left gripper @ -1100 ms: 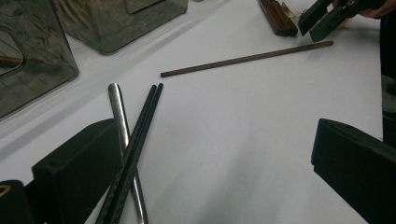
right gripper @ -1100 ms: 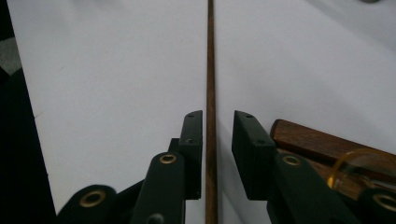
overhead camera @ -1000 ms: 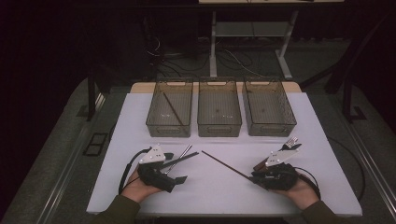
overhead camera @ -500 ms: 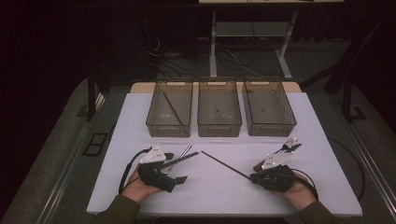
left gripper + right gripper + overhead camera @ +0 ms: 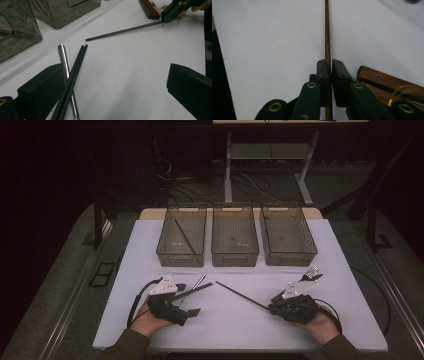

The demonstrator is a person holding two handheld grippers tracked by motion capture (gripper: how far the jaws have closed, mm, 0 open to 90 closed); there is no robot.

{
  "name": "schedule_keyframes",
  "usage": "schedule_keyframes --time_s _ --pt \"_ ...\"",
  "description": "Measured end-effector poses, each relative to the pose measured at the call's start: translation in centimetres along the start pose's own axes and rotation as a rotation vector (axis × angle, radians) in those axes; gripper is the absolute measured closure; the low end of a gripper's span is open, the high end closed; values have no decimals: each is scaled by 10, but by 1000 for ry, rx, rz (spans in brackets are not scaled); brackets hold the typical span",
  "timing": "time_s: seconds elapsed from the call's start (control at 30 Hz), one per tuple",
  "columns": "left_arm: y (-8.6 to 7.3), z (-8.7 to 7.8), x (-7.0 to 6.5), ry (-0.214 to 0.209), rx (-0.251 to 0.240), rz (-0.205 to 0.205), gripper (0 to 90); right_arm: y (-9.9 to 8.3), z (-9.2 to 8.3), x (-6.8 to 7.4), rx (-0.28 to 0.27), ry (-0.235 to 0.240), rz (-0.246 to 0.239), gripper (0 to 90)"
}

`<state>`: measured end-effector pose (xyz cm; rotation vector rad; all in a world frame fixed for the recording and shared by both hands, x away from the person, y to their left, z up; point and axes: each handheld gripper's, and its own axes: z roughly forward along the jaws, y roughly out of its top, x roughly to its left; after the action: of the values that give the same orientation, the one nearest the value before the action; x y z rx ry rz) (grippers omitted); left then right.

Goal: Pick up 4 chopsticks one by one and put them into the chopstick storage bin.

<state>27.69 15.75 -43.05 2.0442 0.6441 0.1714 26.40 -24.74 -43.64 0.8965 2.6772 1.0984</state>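
A brown chopstick [image 5: 242,295] [image 5: 327,37] lies slantwise on the white table [image 5: 235,332]. My right gripper [image 5: 272,309] [image 5: 329,62] has just been closing and is now shut on the chopstick's near end, with the stick pinched between its pads. The left gripper [image 5: 189,299] [image 5: 112,75] rests on the table with its jaws wide open. A pair of black chopsticks [image 5: 197,290] [image 5: 73,75] and a metal handle [image 5: 64,62] lie against its left jaw, ungripped. In the left gripper view the brown chopstick [image 5: 125,31] runs off toward the right gripper [image 5: 172,8].
Three smoky clear bins [image 5: 182,256] [image 5: 235,256] [image 5: 290,256] stand in a row at the back; the left one holds a brown chopstick [image 5: 184,237]. A fork [image 5: 311,272] and wooden-handled utensils [image 5: 387,82] lie beside the right gripper.
The right gripper's jaws have drawn together around the brown chopstick's end. Both hands stay where they were.
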Motion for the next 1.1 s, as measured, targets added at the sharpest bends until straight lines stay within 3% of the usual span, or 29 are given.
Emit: schedule_keyframes --time_s 0.57,1.1 --pt "0 0 0 2 1 1 7 10 -28 -5 -165 14 44 843" --pt "0 1 0 6 3 -2 7 34 -35 -7 -215 24 60 843"
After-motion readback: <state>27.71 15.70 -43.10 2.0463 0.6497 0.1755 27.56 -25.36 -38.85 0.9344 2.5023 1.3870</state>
